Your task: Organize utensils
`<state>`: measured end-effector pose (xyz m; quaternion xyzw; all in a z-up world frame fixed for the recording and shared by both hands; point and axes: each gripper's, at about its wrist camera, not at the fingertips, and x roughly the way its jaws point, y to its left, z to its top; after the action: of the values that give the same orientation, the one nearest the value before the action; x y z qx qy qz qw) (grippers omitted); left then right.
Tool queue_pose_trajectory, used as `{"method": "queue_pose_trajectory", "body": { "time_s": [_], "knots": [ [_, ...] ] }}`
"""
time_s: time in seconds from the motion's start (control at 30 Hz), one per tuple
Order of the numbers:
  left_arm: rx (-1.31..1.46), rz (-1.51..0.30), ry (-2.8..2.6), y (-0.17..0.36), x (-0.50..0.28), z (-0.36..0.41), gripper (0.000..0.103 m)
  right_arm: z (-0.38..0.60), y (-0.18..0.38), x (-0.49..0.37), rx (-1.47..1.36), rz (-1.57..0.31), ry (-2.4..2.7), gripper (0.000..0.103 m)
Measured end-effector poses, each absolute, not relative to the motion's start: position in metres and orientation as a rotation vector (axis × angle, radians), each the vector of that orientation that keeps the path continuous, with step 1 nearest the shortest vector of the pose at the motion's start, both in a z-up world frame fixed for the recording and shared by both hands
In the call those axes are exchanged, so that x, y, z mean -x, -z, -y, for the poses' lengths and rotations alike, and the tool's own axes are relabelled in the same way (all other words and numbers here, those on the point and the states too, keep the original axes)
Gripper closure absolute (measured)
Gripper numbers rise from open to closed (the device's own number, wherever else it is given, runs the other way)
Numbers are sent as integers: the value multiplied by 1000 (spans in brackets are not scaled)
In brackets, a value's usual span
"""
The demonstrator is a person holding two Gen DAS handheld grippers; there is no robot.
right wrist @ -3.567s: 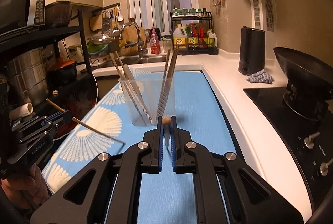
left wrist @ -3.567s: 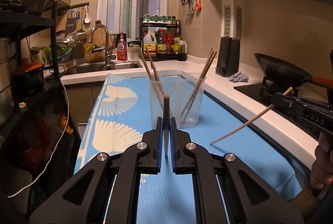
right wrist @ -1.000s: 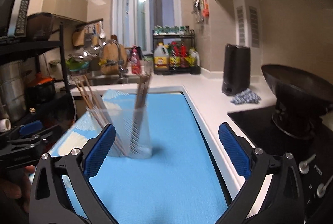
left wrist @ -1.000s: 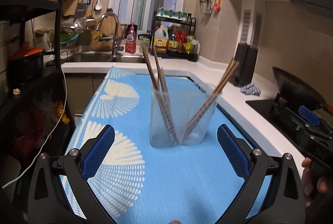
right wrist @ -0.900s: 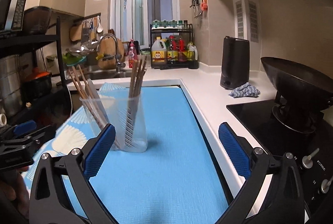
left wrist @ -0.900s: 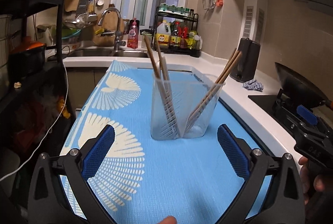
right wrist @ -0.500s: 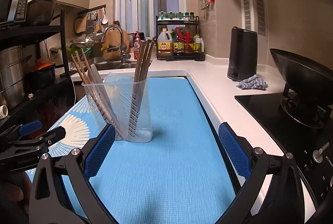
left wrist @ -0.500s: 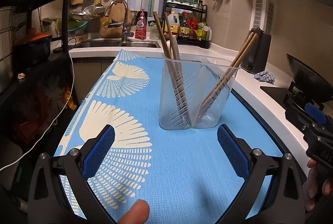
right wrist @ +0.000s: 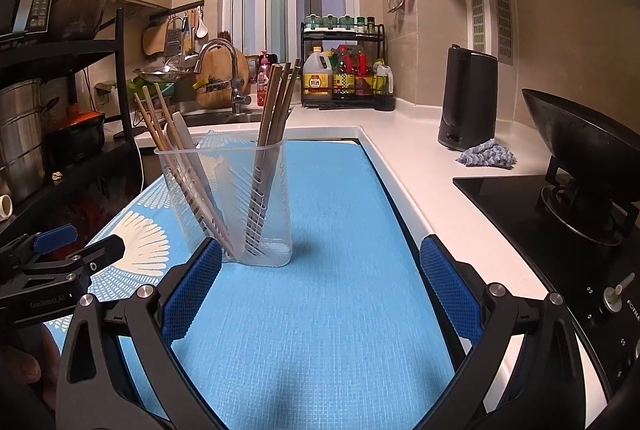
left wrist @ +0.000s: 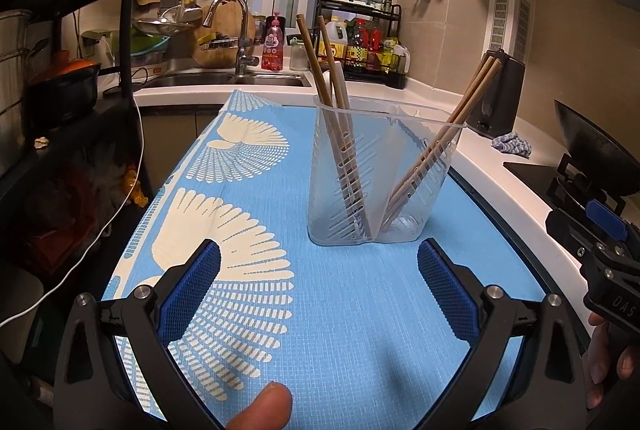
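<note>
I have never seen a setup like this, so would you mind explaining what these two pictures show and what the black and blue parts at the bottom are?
Each picture comes from a camera mounted on a handheld gripper, looking forward along its two fingers. The black arms with blue pads are those fingers. A person holds one tool in each hand. In the left wrist view, the left gripper is open and empty; in the right wrist view, the right gripper is too. On the blue mat stands a clear utensil holder with a divider. Wooden chopsticks lean in both compartments, and a white utensil shares one of them.
</note>
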<state>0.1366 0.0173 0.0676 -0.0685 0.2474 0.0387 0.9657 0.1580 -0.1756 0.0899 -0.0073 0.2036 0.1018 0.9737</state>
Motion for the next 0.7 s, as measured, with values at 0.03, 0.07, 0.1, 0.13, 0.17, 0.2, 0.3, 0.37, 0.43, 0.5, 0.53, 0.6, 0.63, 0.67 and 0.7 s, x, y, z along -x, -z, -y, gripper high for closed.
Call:
{"method": "queue_pose_trajectory", "body": {
  "time_s": [0.03,0.07,0.1,0.13,0.17,0.2,0.3,0.37,0.43,0.5,0.53,0.6,0.63,0.67,0.7],
  "knots": [
    [136,-498,-78,-68,-136,-17,7,175,-90,-158,16,-412,-206,6],
    [134,-496,-77,-68,-136,-17,7,175,-90,-157,15,-412,-206,6],
    [134,-496,-76,-68,-136,-17,7,175,-90,-157,13,-412,-206,6],
    [134,-496,-75,-68,-136,-16,7,175,-90,-157,15,-411,-205,6],
    [134,-496,-76,-68,-136,-16,7,175,-90,-157,18,-409,-204,6],
    [134,-496,-76,-69,-137,-16,7,175,-90,-157,17,-407,-204,6],
    [132,-494,-78,-69,-137,-15,7,174,-90,-157,18,-404,-202,6],
    [131,-493,-80,-69,-136,-15,7,174,-90,-156,20,-402,-203,6],
    [135,-494,-79,-69,-136,-15,7,173,-90,-156,21,-403,-205,6],
    [133,-493,-80,-69,-136,-15,7,172,-90,-156,23,-402,-206,6],
    [132,-493,-81,-70,-136,-16,7,172,-90,-156,24,-402,-207,6],
    [132,-489,-80,-71,-135,-15,7,172,-90,-156,25,-398,-203,6],
    [131,-488,-80,-71,-135,-15,7,173,-91,-155,24,-396,-202,6],
    [131,-487,-80,-72,-134,-15,7,173,-91,-155,23,-394,-201,6],
    [130,-484,-79,-72,-134,-15,7,173,-91,-155,23,-393,-201,6]
  ]
}}
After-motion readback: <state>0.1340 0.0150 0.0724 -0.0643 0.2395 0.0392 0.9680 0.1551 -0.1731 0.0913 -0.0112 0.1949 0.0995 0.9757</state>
